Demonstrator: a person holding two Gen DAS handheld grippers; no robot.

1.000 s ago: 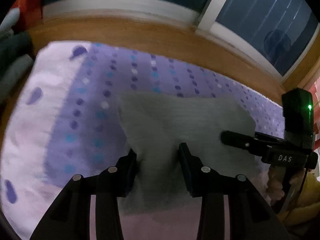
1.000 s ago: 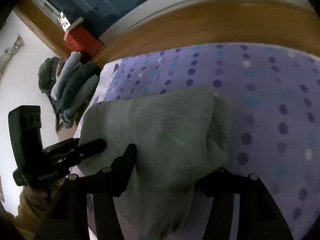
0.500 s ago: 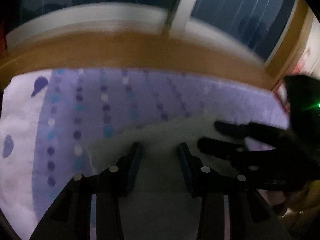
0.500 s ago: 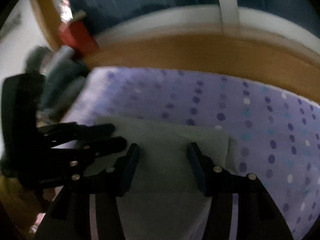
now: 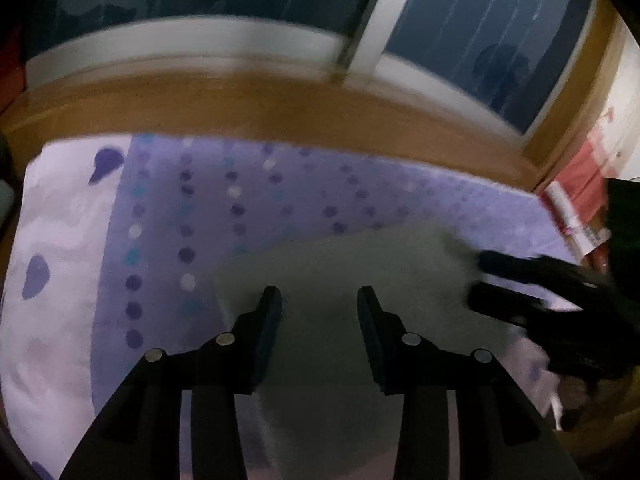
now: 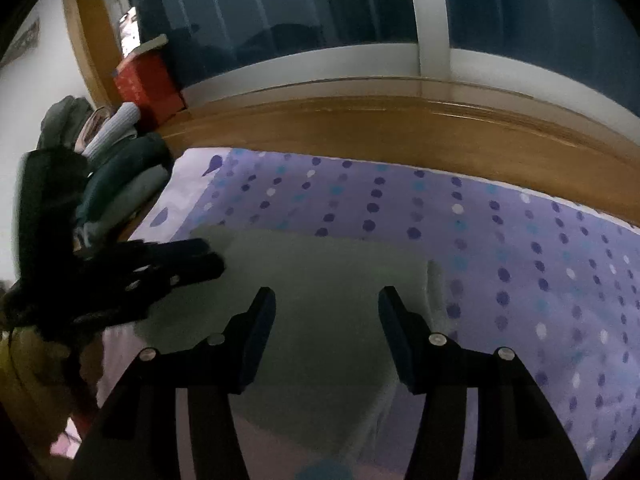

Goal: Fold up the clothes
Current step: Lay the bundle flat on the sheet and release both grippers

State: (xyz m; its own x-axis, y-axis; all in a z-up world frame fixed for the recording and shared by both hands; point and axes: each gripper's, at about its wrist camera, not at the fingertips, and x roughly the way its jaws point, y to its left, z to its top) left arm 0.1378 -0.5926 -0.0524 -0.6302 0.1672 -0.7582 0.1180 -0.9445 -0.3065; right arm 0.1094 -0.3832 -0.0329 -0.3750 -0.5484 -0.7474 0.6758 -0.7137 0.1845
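Grey garment (image 5: 332, 280) lies flat on the bed beneath both grippers. The left gripper (image 5: 319, 300) hangs over it with its jaws spread apart, nothing between them. The right gripper (image 6: 326, 300) is likewise released, its jaws wide above the same cloth (image 6: 320, 276). Around the garment spreads a purple dotted bedspread (image 6: 500, 232). A wooden ledge (image 6: 360, 128) runs behind, under a dark window (image 6: 300, 12). Rolled clothes (image 6: 120, 176) are stacked at the left.
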